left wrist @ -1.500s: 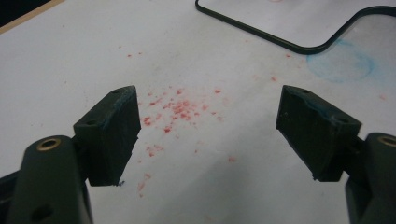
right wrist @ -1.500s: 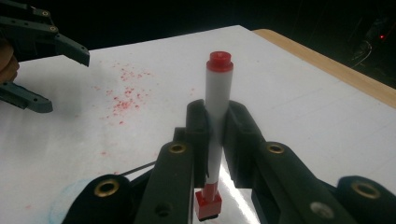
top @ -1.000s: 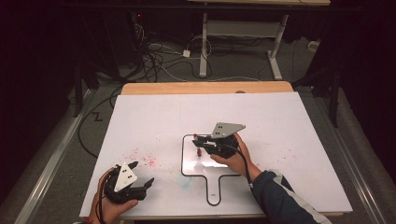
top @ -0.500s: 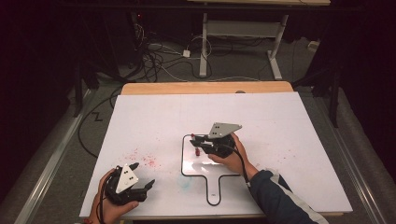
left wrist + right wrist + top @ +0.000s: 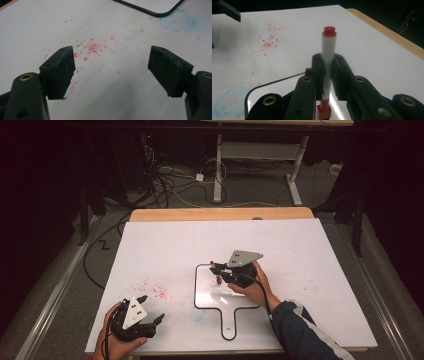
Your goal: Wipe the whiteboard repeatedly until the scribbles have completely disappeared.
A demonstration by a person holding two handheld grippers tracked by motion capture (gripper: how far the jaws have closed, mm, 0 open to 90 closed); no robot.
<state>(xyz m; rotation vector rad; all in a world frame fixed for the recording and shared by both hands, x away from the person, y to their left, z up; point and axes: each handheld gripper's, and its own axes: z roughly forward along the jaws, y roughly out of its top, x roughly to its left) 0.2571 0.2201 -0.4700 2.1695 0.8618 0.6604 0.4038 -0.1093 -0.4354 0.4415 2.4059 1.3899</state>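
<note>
Marker [image 5: 329,62], white-barrelled with a red end cap and a red tip, stands clamped between the 2 jaws of the right gripper [image 5: 327,67], its tip pointing down at the small whiteboard [image 5: 210,295] with a black rim and handle. In the high view the right gripper [image 5: 222,272] sits above the board's upper part, at about 3 o'clock from the table's [image 5: 320,250] centre, held by the right hand [image 5: 252,287]. The left gripper [image 5: 111,70] hangs over red speckles [image 5: 90,48] on the white surface, jaws wide apart with nothing between them; in the high view it rests at about 7 o'clock, near the front edge, in the left hand [image 5: 117,340]. A faint blue smudge [image 5: 178,22] lies just beside the board's corner.
</note>
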